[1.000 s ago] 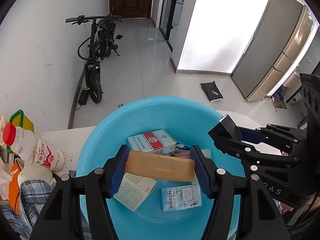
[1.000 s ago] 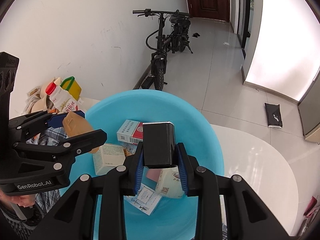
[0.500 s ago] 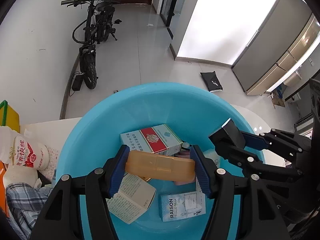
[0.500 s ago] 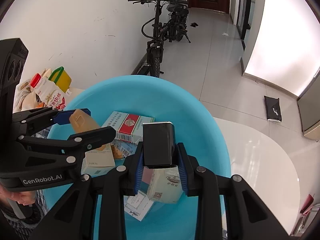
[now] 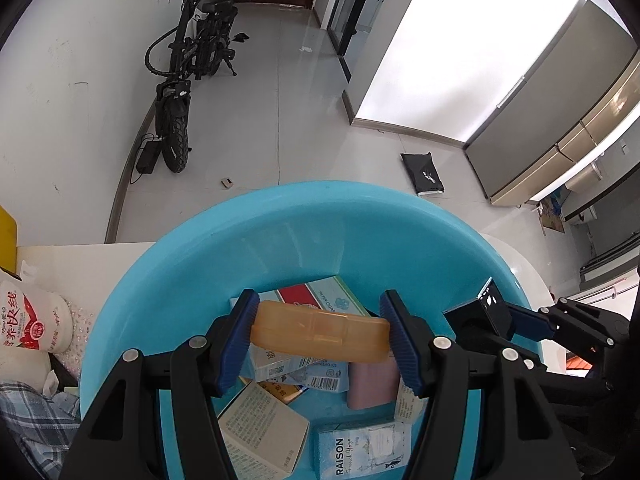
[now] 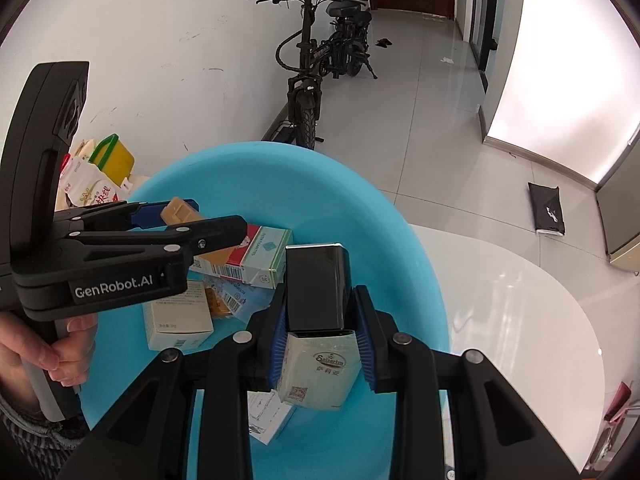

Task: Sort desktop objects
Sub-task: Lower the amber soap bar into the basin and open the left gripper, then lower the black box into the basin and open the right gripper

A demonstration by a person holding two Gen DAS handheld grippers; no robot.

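Left wrist view: the left gripper (image 5: 320, 330) clamps an orange translucent case (image 5: 320, 334) by its two short ends, holding it crosswise over the blue basin (image 5: 280, 240) on the white table (image 5: 80, 264). The case looks like a light, stiff plastic shell with a smooth, probably slippery skin; the end-to-end hold seems sound, since squeezing the broad faces might flex the lid. To its right, the right gripper (image 6: 320, 320) is closed on a glossy black box (image 6: 318, 288), gripped low on its narrow sides with most of the body standing proud of the pads; it appears rigid, denser than the cartons below and slick, so a hold nearer its middle would likely resist tipping better. Both items hang above the basin's contents: a red-and-green cigarette carton (image 5: 320, 298), a pink block (image 5: 372, 384), a beige box (image 5: 260, 428), a "RAISON" packet (image 5: 364, 450) and a pale-green packet (image 6: 316, 372) directly beneath the black box. These paper packs look light and crushable. Against the frames of a second ago, both tools have dropped closer to the basin, which now fills more of each view; the milk bottle (image 5: 28, 320) has slid toward the left edge of the left view, and neither grip has changed.
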